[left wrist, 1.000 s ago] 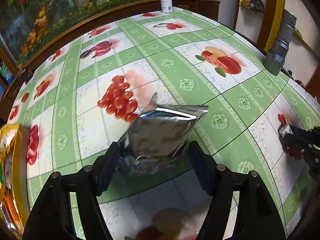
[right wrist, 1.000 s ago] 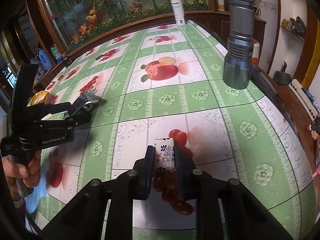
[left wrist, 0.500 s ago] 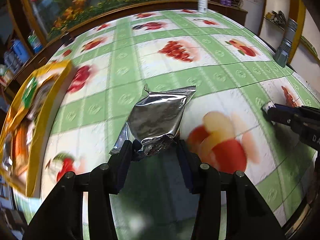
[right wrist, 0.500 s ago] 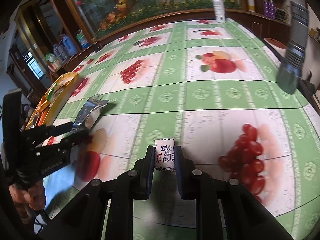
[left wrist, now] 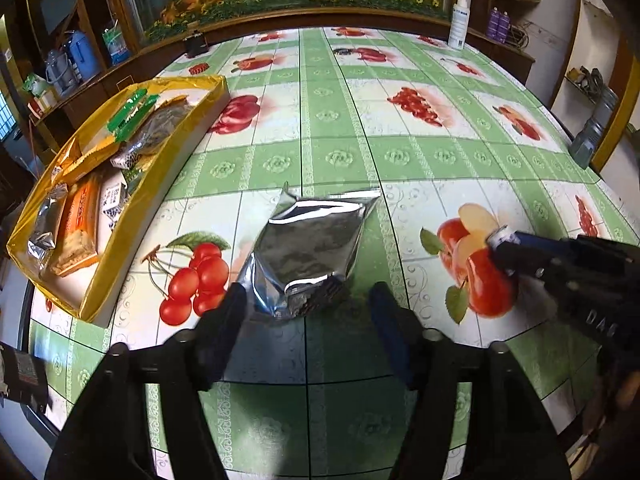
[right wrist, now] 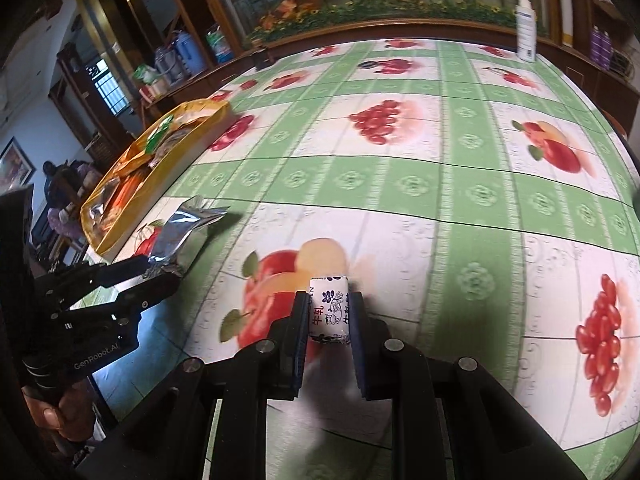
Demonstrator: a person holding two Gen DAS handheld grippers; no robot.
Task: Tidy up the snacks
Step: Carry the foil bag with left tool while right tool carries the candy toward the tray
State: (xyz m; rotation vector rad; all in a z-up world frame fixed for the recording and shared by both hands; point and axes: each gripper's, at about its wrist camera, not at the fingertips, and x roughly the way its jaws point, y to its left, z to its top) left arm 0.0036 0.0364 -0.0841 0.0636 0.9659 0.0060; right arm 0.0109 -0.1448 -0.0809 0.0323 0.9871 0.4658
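The yellow tray [left wrist: 132, 216] blocks the table's [left wrist: 400, 184] left edge. The silver bag [left wrist: 312, 248] lies near the front edge. The middle is open.

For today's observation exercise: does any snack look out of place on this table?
Yes. The silver foil packet lies on the tablecloth beside the yellow tray, not inside with the other snacks, between the left claw's opening jaws.

- silver pouch [left wrist: 308, 256]: near end smeared, grip unreadable
- candy [right wrist: 329, 312]: sides hidden behind pads
- yellow tray [left wrist: 132, 216]: wrapper labels too small to read
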